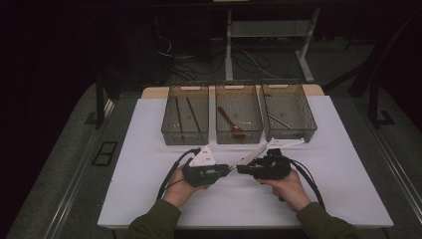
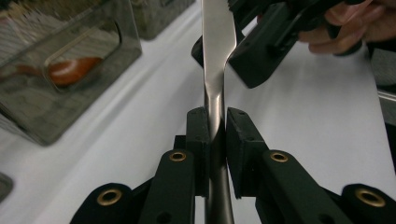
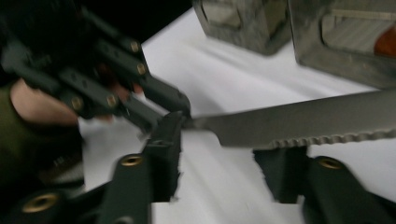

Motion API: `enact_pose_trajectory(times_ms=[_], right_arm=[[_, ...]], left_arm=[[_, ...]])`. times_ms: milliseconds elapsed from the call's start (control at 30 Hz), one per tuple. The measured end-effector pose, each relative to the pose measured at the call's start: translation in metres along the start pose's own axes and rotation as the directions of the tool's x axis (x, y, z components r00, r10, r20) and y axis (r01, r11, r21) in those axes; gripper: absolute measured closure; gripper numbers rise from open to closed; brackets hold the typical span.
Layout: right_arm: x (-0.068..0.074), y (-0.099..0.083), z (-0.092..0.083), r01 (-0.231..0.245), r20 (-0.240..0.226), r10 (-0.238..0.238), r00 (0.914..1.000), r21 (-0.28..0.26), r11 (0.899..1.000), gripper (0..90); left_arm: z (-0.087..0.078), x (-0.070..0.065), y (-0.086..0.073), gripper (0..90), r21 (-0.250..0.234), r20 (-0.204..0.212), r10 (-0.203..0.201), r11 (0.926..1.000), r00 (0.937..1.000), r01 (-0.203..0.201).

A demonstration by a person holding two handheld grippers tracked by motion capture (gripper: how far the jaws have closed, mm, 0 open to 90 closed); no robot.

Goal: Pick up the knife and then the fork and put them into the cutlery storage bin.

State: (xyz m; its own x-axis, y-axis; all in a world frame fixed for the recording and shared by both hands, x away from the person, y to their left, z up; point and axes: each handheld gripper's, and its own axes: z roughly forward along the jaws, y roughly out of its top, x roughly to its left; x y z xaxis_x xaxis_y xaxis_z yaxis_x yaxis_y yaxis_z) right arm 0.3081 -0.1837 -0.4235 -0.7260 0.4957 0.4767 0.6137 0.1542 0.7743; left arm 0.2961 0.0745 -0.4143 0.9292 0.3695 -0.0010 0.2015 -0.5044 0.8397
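The left gripper [image 2: 217, 135] is clamped on the handle of a table knife [image 2: 215, 60], held above the white table [image 1: 149, 199] near the person. The right gripper [image 3: 219, 154] has its jaws around the blade, not yet pressing it. The handover is unfinished. Sorting is partly done: the three baskets [image 1: 239, 137] on the far side already hold chopsticks [image 1: 191, 114], a wooden spoon [image 1: 230, 122] and metal cutlery [image 1: 278, 121].

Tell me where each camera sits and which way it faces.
High view: above the person's side, facing forward and down on the table; forearms, left hand-held gripper, right hand-held gripper.
Left gripper view: on the left hand-held gripper, looking along jaws clamped on the knife handle, toward the other hand.
Right gripper view: on the right hand-held gripper, jaws either side of the blade, facing the left hand.
Shared: knife, spoon bin.
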Motion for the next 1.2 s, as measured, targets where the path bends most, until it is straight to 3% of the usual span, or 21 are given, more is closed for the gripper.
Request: enact_pose_trajectory(times_ms=[100, 133, 233, 267, 367, 433, 533, 633, 767, 933, 1200], right_arm=[[0.0, 0.004, 0.003, -0.024, -0.004, 0.024, 0.9997, -0.041, 0.999, 71.5], [0.0, 0.006, 0.003, -0.039, -0.023, 0.038, 0.999, -0.069, 0.997, 78.7], [0.003, 0.011, 0.004, -0.053, -0.053, 0.048, 0.9974, -0.105, 0.993, 87.1], [0.003, 0.012, 0.004, -0.071, -0.076, 0.063, 0.9951, -0.119, 0.99, 88.3], [0.008, 0.019, 0.004, -0.037, -0.065, 0.028, 0.9975, -0.129, 0.991, 88.5], [0.009, 0.025, 0.001, -0.039, -0.073, 0.029, 0.9969, -0.144, 0.989, 88.5], [0.008, 0.038, -0.012, 0.015, 0.001, -0.016, 0.9999, -0.153, 0.988, 88.5], [0.002, 0.049, -0.029, 0.041, 0.061, -0.031, 0.9977, -0.174, 0.984, 88.5], [-0.008, 0.066, -0.061, 0.082, 0.164, -0.047, 0.9853, -0.211, 0.974, 88.5], [-0.028, 0.085, -0.098, 0.079, 0.255, -0.014, 0.9668, -0.245, 0.966, 88.5], [-0.055, 0.109, -0.143, 0.093, 0.398, 0.028, 0.9168, -0.281, 0.955, 88.5]], left_arm=[[0.002, -0.002, 0.003, 79.3, -0.001, -0.015, 0.009, 1.0, 0.9999, -0.009], [0.003, -0.003, 0.003, 79.3, -0.002, -0.017, 0.006, 1.0, 0.9998, -0.006], [0.0, 0.0, 0.003, 79.6, -0.036, -0.014, -0.011, 0.9993, 0.9998, 0.011], [-0.002, 0.0, 0.004, 79.8, -0.05, -0.015, -0.021, 0.9986, 0.9997, 0.02], [-0.007, 0.002, 0.004, 79.0, -0.086, -0.018, -0.04, 0.9956, 0.999, 0.039], [-0.016, 0.004, 0.004, 78.5, -0.116, -0.021, -0.061, 0.9915, 0.9979, 0.058], [-0.025, 0.006, -0.001, 71.1, -0.126, -0.038, -0.075, 0.9896, 0.9965, 0.069], [-0.034, 0.008, -0.011, 65.1, -0.103, -0.055, -0.076, 0.9922, 0.9956, 0.07], [-0.042, 0.011, -0.021, 57.1, -0.074, -0.059, -0.09, 0.9936, 0.9942, 0.085], [-0.047, 0.014, -0.028, 49.3, -0.071, -0.056, -0.118, 0.991, 0.9915, 0.114], [-0.047, 0.012, -0.037, 36.3, -0.044, -0.05, -0.122, 0.9918, 0.9912, 0.12]])
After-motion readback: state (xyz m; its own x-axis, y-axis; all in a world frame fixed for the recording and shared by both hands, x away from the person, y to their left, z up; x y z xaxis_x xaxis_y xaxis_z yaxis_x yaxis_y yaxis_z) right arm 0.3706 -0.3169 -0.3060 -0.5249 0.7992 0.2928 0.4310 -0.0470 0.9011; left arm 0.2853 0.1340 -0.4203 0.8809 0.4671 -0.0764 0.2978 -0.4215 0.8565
